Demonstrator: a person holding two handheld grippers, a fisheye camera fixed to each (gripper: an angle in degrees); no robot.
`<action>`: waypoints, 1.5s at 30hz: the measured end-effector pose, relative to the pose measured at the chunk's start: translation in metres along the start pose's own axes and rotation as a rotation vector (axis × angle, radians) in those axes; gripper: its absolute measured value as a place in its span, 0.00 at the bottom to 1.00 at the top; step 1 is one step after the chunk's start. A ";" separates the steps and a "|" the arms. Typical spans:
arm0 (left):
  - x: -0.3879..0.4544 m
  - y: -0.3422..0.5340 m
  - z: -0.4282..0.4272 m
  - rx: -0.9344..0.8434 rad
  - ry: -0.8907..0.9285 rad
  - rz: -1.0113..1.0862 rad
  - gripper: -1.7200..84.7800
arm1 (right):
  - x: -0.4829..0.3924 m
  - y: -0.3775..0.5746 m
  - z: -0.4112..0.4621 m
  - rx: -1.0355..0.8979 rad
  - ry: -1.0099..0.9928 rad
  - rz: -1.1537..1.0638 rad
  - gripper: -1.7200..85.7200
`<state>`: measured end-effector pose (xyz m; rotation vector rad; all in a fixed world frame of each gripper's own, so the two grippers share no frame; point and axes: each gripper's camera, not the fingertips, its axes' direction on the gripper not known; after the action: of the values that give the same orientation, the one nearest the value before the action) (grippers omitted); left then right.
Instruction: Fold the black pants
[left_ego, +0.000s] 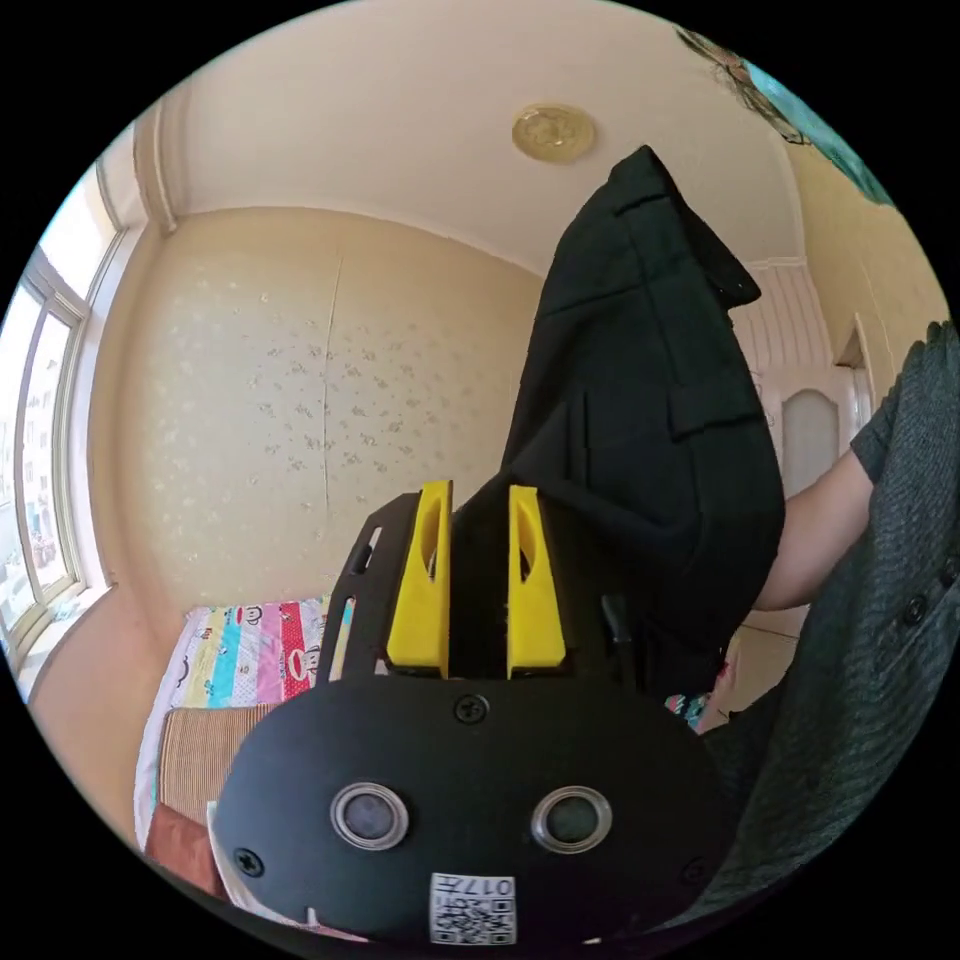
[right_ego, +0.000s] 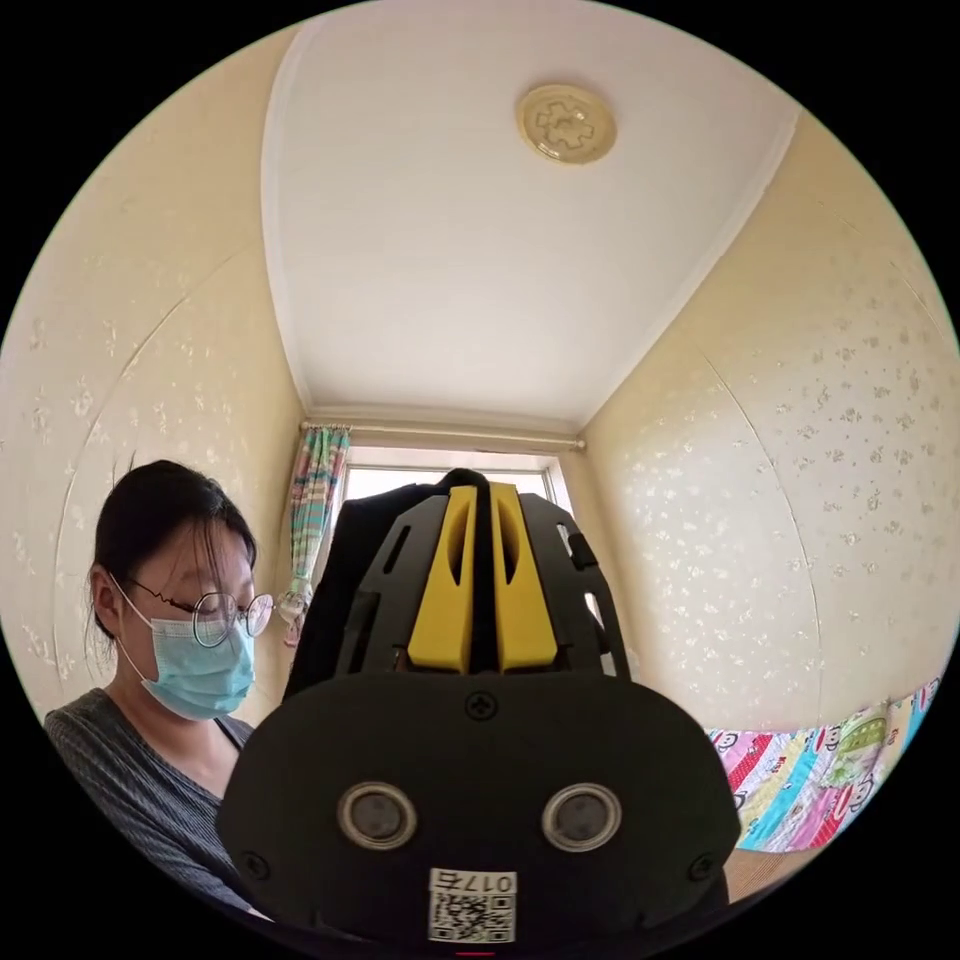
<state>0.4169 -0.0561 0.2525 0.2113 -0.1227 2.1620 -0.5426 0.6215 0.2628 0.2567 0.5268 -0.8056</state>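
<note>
Both grippers' fingers clenched on black pants (left_ego: 640, 420): left gripper (left_ego: 478, 500); right gripper (right_ego: 478, 495).

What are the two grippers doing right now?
Left gripper: shut on the black pants.
Right gripper: shut on the black pants.

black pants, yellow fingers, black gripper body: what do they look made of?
Black pants: matte woven cloth, probably a suiting-type fabric; it drapes in soft folds, with crisp sewn flaps.
Left gripper fingers: opaque yellow rigid plastic, possibly 3D-printed; blocky, hollowed, satin sheen.
Gripper body: black hard plastic or coated plate, can't tell which; smooth matte face held by screws.
</note>
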 end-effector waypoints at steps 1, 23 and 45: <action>0.000 -0.002 0.001 0.003 0.030 0.010 0.10 | -0.001 -0.004 -0.002 0.011 -0.010 0.010 0.05; 0.037 0.027 0.031 -0.175 0.259 0.278 0.11 | -0.001 -0.053 0.021 0.028 0.123 0.092 0.05; -0.132 0.011 -0.026 0.189 0.292 -0.395 0.06 | 0.121 -0.085 -0.066 -0.101 0.312 0.170 0.04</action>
<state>0.4781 -0.1650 0.2011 0.0213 0.2711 1.7852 -0.5591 0.5166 0.1400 0.3317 0.8255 -0.5737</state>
